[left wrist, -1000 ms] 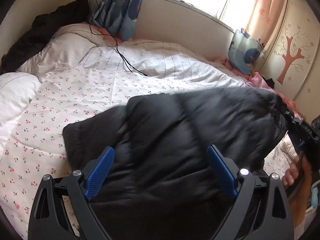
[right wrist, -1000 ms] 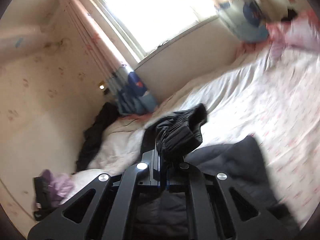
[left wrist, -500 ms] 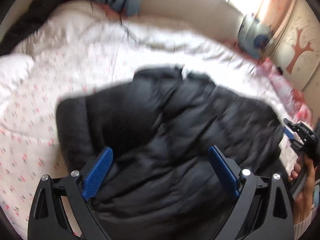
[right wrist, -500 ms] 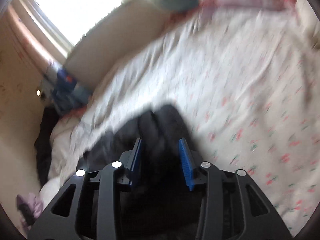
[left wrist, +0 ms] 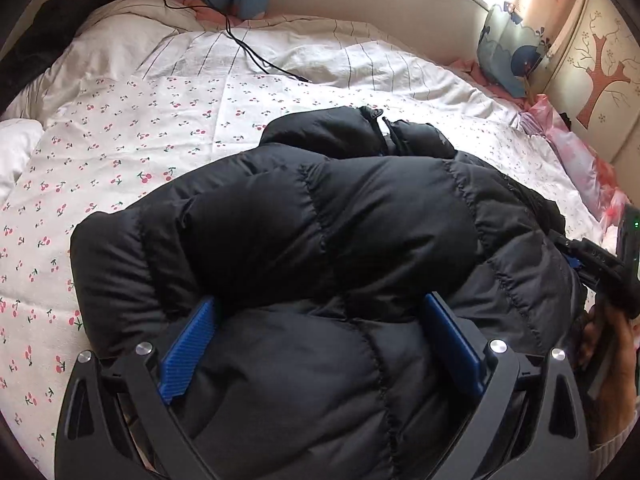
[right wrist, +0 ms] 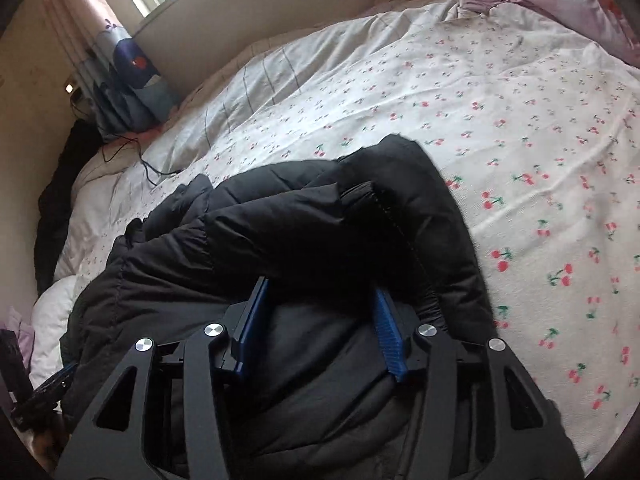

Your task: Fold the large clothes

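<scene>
A black puffer jacket lies bunched on the cherry-print bedsheet. A folded sleeve lies across its body. My left gripper is wide open, its blue pads on either side of a jacket bulge at the near edge. My right gripper is open over the jacket, with a sleeve fold and its cuff lying between the pads. The right gripper also shows at the right edge of the left wrist view.
A black cable runs across the far bedding. Dark clothes are heaped at the far left corner. A blue curtain bundle and pink bedding lie at the right. The wall and window run behind the bed.
My right gripper let go of the sleeve it held up and opened, dropping low over the jacket. The sleeve now lies folded across the jacket. My left gripper moved closer in.
</scene>
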